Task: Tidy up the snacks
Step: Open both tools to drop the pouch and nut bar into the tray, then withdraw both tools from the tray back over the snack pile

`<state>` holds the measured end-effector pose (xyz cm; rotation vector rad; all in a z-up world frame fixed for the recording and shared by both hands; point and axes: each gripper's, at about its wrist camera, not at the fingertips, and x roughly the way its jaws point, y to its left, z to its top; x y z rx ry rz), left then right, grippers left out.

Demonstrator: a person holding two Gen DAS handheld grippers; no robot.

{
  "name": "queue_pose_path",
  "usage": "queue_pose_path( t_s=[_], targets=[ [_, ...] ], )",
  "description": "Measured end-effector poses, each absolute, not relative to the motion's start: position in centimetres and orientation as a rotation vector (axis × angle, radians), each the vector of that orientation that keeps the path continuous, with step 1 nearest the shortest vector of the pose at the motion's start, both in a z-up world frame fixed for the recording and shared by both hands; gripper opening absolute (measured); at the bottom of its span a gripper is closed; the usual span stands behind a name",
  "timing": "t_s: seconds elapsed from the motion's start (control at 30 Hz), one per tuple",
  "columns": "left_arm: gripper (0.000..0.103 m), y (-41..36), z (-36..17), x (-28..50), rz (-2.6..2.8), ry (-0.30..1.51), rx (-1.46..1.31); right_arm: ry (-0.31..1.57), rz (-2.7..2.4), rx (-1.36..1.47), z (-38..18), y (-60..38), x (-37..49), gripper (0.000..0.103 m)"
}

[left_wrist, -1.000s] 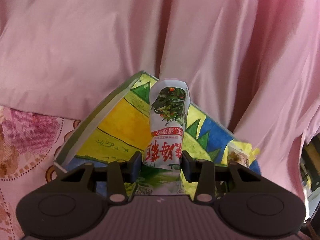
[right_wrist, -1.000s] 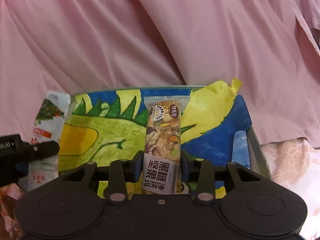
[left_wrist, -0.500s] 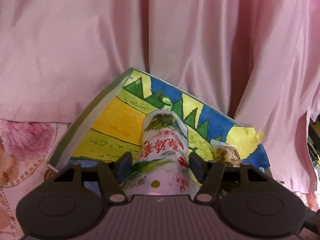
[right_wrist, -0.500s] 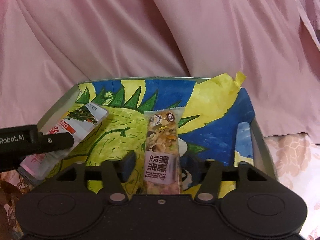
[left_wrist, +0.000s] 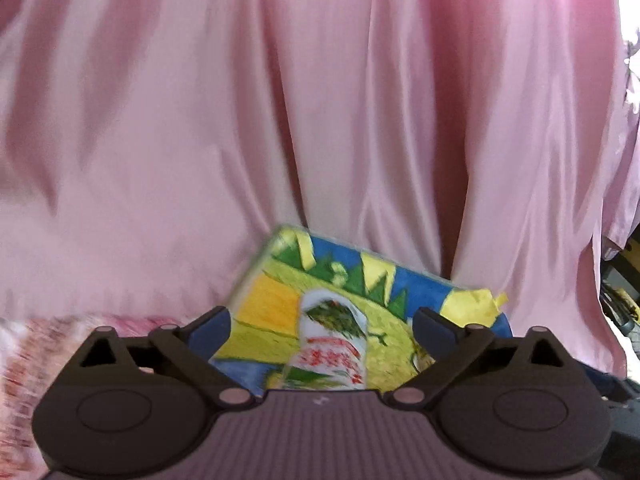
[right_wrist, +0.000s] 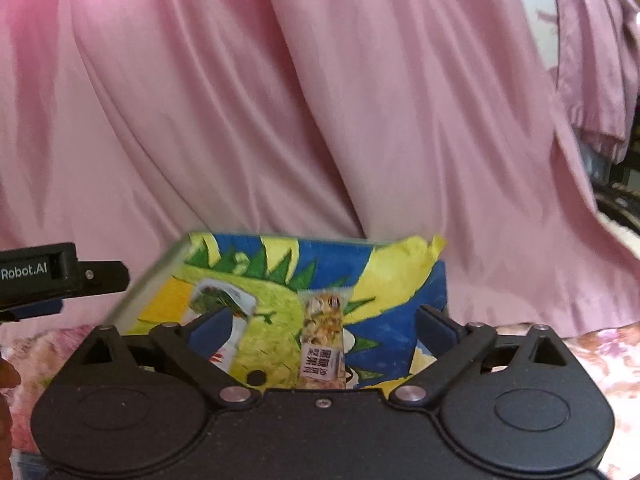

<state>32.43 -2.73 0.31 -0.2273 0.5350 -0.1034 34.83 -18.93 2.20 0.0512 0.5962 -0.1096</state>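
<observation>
Presently both snacks lie flat inside the painted box (right_wrist: 400, 280), a shallow tray with a blue, yellow and green drawing on its floor, set against a pink draped cloth (right_wrist: 320, 120).

The white pickle packet (left_wrist: 330, 344) rests on the box floor below the left gripper (left_wrist: 322, 330), whose jaws have just been opening and stand wide apart; the packet shows between them in the left wrist view but neither pad touches it. The nut bar (right_wrist: 323, 336) lies lengthwise near the middle of the box under the right gripper (right_wrist: 324, 330), whose jaws have likewise just been opening and stand wide, clear of the bar on both sides. In the right wrist view the packet lies to the left of the bar, apart from it.

Handling assessment, by judgement: both items look light. The packet appears to be a soft, glossy film pouch that would buckle and could slip if pinched at a sealed end; a hold across its filled middle seems safest. The bar looks stiffer under a slick wrapper, with contents liable to crumble under hard pressure; a moderate pinch across its narrow width, near mid-length, should keep it level.

Both views are blurred, so fine detail cannot be confirmed.
</observation>
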Motion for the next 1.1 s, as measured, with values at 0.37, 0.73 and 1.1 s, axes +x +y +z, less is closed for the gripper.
queue_pose_path(
  t_s=[0.37,0.73,1.1],
  targets=[
    [0.103,2.1,5.1,24.3,-0.014,0.438,-0.255,0.479,-0.088,0.008,8.3,-16.2,26.2,0.102],
    [0.103,3.9,3.8,16.0,0.072,0.515,-0.157,0.483,-0.078,-0.002,10.4,-14.8,17.8,0.102],
    [0.103,5.0,2.5,9.2,0.118,0.573,-0.07,0.548,-0.025,0.02,9.8,-14.2,10.8,0.102]
  ],
)
